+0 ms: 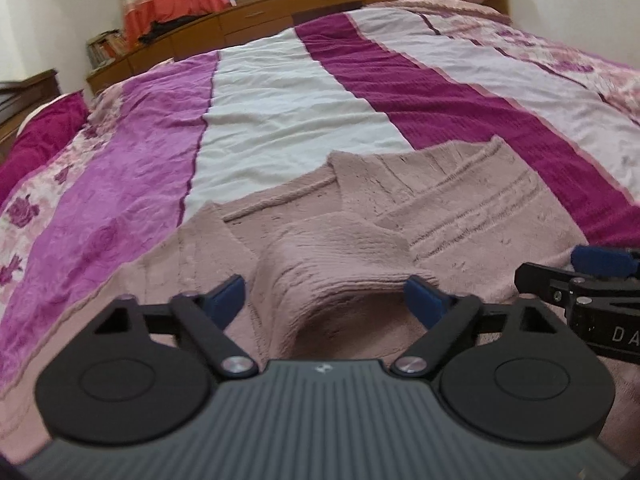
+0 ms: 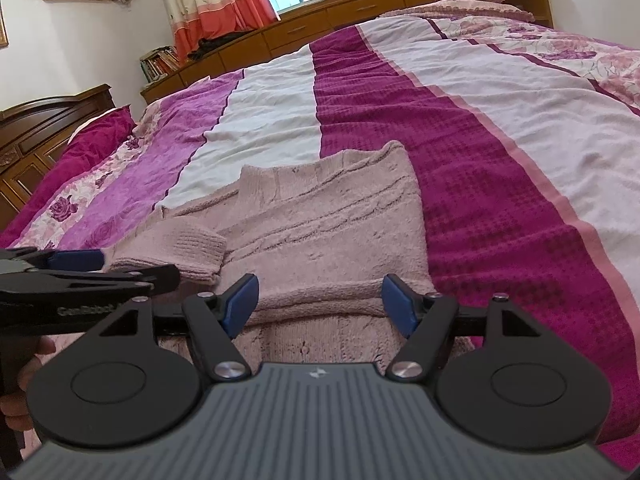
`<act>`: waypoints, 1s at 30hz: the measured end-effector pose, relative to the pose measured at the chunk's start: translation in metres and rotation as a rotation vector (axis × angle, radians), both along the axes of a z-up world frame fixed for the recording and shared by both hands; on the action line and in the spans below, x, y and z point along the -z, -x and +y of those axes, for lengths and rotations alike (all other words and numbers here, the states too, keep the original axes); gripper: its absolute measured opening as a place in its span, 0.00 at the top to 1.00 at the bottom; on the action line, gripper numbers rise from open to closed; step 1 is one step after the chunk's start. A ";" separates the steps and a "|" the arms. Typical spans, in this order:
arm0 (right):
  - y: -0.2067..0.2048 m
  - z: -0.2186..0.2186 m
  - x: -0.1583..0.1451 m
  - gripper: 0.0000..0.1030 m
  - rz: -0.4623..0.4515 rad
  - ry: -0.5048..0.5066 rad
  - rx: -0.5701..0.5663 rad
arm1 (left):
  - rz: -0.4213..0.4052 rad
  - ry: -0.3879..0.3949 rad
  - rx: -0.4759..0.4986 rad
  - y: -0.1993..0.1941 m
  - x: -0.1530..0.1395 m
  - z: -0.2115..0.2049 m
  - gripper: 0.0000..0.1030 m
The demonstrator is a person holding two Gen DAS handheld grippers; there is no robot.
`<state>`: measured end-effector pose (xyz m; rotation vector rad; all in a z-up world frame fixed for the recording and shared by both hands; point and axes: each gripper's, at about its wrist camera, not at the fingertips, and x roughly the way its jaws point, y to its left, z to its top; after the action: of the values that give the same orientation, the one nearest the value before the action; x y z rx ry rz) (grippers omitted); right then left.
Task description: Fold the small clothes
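Note:
A pale pink knitted sweater lies on the striped bedspread, partly folded over itself. My left gripper stands open low over it, and a ribbed sleeve cuff humps up between its blue pads without clearly being pinched. In the right wrist view the sweater has a folded edge lying between the spread pads of my right gripper, which is open. The left gripper comes in from the left beside the cuff. The right gripper shows at the right edge of the left wrist view.
The bed runs far ahead in magenta, white and floral stripes. A dark wooden headboard and magenta pillow are at the left. Low wooden cabinets, books, a curtain and a window line the back wall. A hand holds the left gripper.

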<state>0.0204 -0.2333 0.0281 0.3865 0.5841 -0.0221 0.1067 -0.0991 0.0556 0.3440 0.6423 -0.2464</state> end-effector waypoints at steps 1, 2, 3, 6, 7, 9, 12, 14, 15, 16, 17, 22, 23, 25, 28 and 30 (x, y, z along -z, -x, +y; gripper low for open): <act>0.000 0.001 0.001 0.25 -0.002 0.003 -0.003 | 0.013 0.002 0.002 -0.003 0.002 0.000 0.36; 0.000 0.002 0.001 0.24 -0.004 0.006 -0.008 | 0.027 0.009 -0.004 -0.005 0.003 0.002 0.56; 0.000 0.002 0.002 0.24 -0.005 0.010 -0.011 | 0.044 0.021 -0.019 -0.008 0.003 0.005 0.73; -0.001 0.001 0.004 0.24 -0.008 0.010 -0.017 | 0.075 0.118 -0.075 -0.014 -0.003 0.023 0.80; -0.001 0.000 0.004 0.24 -0.009 0.007 -0.017 | 0.078 0.144 -0.083 -0.015 -0.005 0.028 0.81; -0.001 -0.001 0.005 0.24 -0.011 0.005 -0.018 | 0.076 0.192 -0.112 -0.016 -0.011 0.040 0.81; -0.001 -0.001 0.005 0.24 -0.010 0.010 -0.019 | 0.072 0.273 -0.190 -0.017 -0.016 0.063 0.81; 0.000 -0.001 0.005 0.24 -0.010 0.014 -0.021 | 0.086 0.335 -0.274 -0.019 -0.015 0.082 0.79; -0.001 -0.001 0.006 0.24 -0.010 0.016 -0.022 | 0.097 0.367 -0.313 -0.021 -0.013 0.091 0.78; -0.001 0.000 0.006 0.24 -0.010 0.016 -0.023 | 0.120 0.403 -0.349 -0.023 -0.009 0.102 0.78; 0.000 0.000 0.006 0.24 -0.010 0.018 -0.024 | 0.142 0.430 -0.374 -0.023 -0.005 0.111 0.77; -0.001 0.002 0.007 0.24 -0.008 0.039 -0.030 | 0.182 0.512 -0.444 -0.014 0.006 0.146 0.70; -0.001 0.003 0.007 0.24 -0.007 0.044 -0.031 | 0.173 0.507 -0.444 -0.011 0.006 0.149 0.65; -0.001 0.004 0.007 0.23 -0.006 0.052 -0.032 | 0.153 0.500 -0.441 -0.004 0.006 0.154 0.61; -0.001 0.005 0.006 0.23 -0.004 0.055 -0.033 | 0.134 0.519 -0.421 0.003 0.005 0.161 0.60; 0.000 0.005 0.006 0.23 0.000 0.049 -0.031 | 0.129 0.537 -0.413 0.005 0.003 0.164 0.59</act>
<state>0.0208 -0.2284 0.0222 0.3297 0.5884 -0.0071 0.1015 0.0646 0.0524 -0.3225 0.7305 -0.0383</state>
